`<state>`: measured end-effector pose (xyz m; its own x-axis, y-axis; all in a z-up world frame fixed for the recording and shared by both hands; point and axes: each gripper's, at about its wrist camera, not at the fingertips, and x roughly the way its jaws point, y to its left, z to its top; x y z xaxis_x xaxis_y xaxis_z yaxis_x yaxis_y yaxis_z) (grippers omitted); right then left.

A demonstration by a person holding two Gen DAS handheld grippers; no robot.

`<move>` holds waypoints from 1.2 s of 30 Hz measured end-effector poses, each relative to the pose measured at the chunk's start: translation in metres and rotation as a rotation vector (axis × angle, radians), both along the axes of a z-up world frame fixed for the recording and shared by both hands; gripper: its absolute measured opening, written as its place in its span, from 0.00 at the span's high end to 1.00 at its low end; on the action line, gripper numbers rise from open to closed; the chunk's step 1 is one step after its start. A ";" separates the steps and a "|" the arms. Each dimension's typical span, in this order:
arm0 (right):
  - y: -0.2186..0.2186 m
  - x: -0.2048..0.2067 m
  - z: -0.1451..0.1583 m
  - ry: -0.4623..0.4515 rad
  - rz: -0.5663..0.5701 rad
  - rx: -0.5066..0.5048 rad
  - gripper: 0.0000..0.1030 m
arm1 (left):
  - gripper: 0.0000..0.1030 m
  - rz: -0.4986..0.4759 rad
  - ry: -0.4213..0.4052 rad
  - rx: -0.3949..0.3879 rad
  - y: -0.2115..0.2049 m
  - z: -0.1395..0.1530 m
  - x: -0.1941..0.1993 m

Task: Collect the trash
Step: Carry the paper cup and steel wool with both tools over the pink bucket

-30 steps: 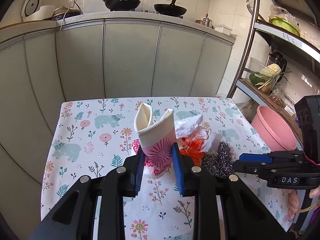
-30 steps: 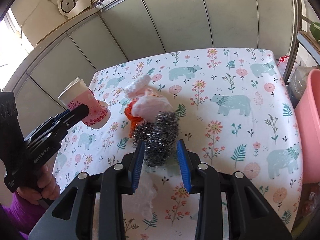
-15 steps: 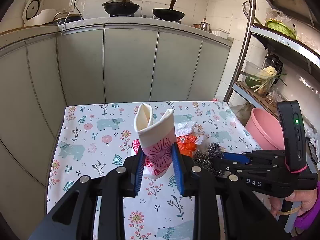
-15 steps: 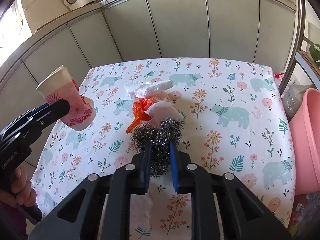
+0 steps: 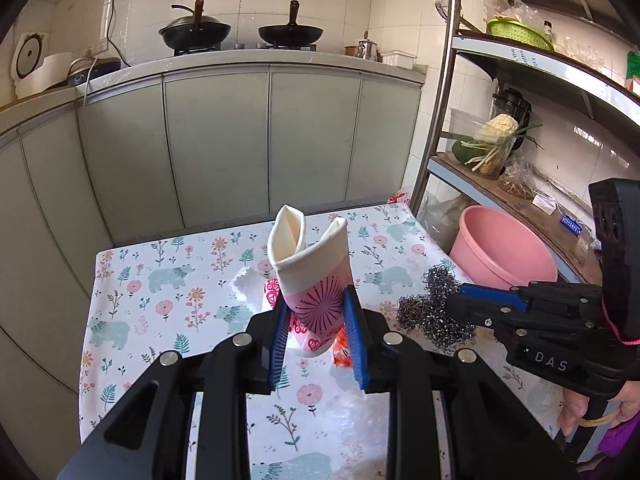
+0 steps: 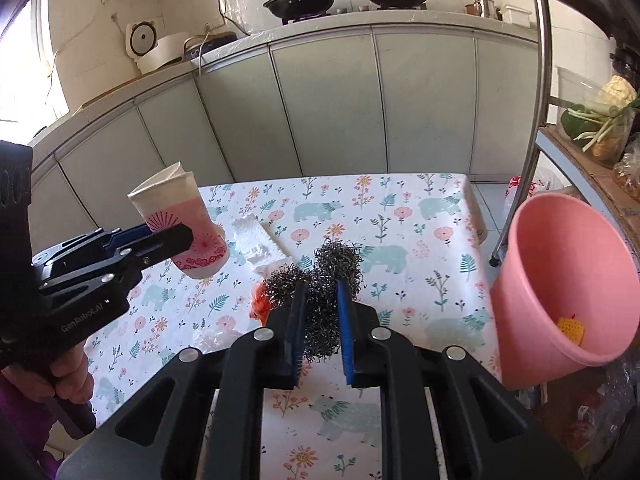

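Both jaws are clamped: the left gripper (image 5: 318,322) squeezes a crumpled pink paper cup (image 5: 310,276), the right gripper (image 6: 322,300) pinches a steel wool scrubber (image 6: 320,276), both above the floral tablecloth (image 6: 400,216). Right of that cloth sits a pink basin (image 6: 560,280).

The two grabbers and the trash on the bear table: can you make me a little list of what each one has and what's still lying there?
left gripper: jaws shut on the crushed paper cup, lifted off the table
right gripper: jaws shut on the steel wool
still on the tablecloth: white foam piece, orange wrapper, clear plastic
pink basin: beside the table, a small yellow thing inside
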<state>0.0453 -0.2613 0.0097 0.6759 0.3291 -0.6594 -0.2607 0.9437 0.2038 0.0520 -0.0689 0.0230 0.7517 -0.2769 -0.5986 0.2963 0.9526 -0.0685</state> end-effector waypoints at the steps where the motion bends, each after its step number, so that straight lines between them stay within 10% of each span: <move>1: -0.008 -0.003 0.004 -0.012 -0.019 0.005 0.85 | 0.75 -0.010 0.000 0.007 -0.006 0.001 0.001; 36: -0.197 0.008 0.019 -0.022 -0.442 -0.093 0.85 | 0.75 -0.435 0.010 0.187 -0.268 0.019 0.055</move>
<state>0.0537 -0.4580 0.0290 0.7526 -0.0547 -0.6562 0.1683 0.9794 0.1114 0.1075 -0.3368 0.0423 0.5835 -0.4516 -0.6750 0.6709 0.7364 0.0872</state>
